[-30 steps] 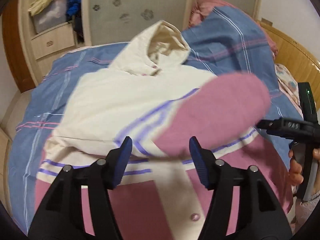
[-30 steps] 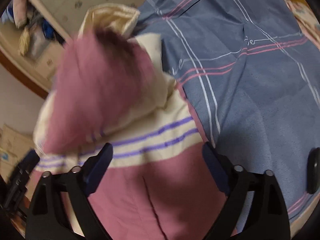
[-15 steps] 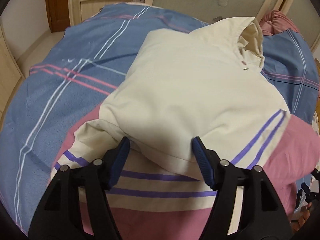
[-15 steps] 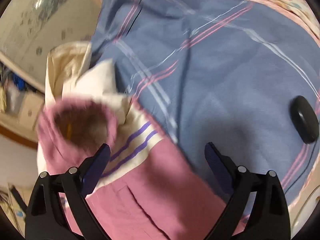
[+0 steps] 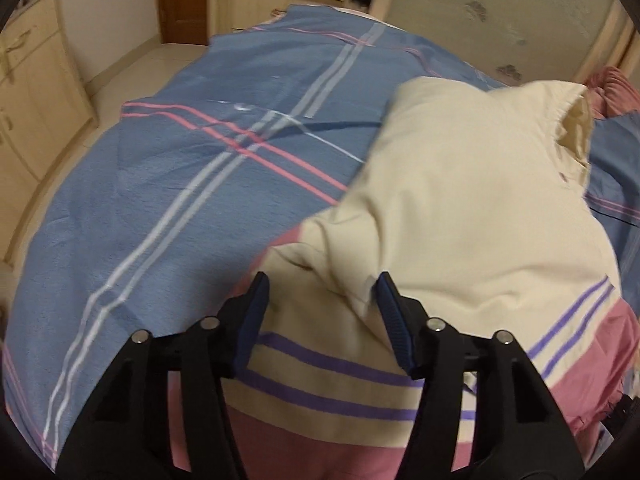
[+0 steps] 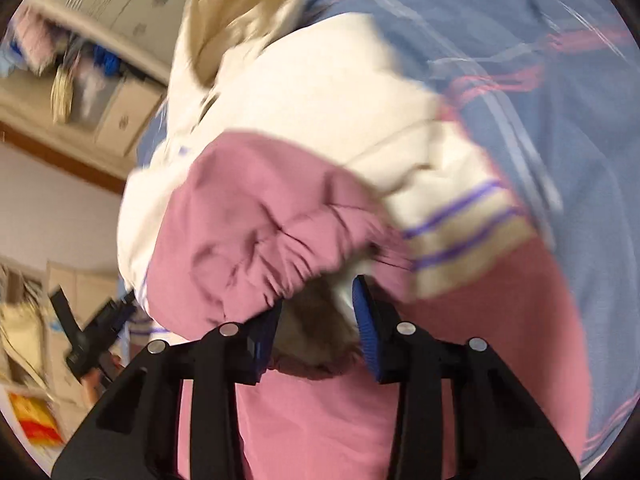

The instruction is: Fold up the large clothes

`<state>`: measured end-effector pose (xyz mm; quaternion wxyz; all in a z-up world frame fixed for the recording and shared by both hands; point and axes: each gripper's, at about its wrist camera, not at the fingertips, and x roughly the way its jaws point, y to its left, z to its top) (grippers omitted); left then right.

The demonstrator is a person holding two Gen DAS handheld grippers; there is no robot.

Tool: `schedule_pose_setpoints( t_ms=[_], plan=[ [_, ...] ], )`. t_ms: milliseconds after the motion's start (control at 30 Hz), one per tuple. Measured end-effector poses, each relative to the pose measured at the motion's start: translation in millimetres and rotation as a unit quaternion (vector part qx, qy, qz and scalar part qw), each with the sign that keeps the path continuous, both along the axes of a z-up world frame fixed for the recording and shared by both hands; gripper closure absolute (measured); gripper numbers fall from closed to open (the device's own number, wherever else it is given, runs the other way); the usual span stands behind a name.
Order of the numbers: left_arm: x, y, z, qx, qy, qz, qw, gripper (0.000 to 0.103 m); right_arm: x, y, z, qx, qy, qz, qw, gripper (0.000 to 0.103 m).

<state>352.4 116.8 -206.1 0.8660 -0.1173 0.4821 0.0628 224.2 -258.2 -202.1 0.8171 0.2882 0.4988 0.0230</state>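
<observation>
From the left wrist, the left gripper (image 5: 322, 308) stands part open and closing over the jacket (image 5: 472, 216), cream cloth between its jaws, not visibly pinched; the jacket lies on the bed's blue plaid cover (image 5: 180, 184). From the right wrist, the right gripper (image 6: 316, 316) is closing around the pink sleeve cuff (image 6: 256, 248). Likely step: folding sleeves inward; next, grip firmly and lay them flat. No readable writing.

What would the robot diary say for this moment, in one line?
step: sleeve fold | right hand-held gripper: closing around pink cuff | left hand-held gripper: closing, over cream sleeve | jacket: on blue bedspread
</observation>
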Motion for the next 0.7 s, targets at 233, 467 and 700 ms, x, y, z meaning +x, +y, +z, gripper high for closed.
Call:
schedule_pose_setpoints(
  t_ms=[233, 467, 700],
  plan=[
    [-16.6, 22.6, 20.3, 0.02, -0.029, 0.035, 0.9988, 0.047, 3.1, 6.2, 9.4, -0.061, -0.001, 0.006, 0.998, 0.045],
    [-50.8, -26.4, 69.2, 0.035, -0.103, -0.054, 0.9926, 0.047, -62.6, -51.0, 43.3, -0.052, -0.121, -0.122, 0.984, 0.014],
    [-39.6, -98.7, 38.9, 0.046, -0.04, -0.166, 0.9843, 0.073, -24.4, 10.6, 47.7, -0.038, -0.145, 0.043, 0.988, 0.043]
  ],
)
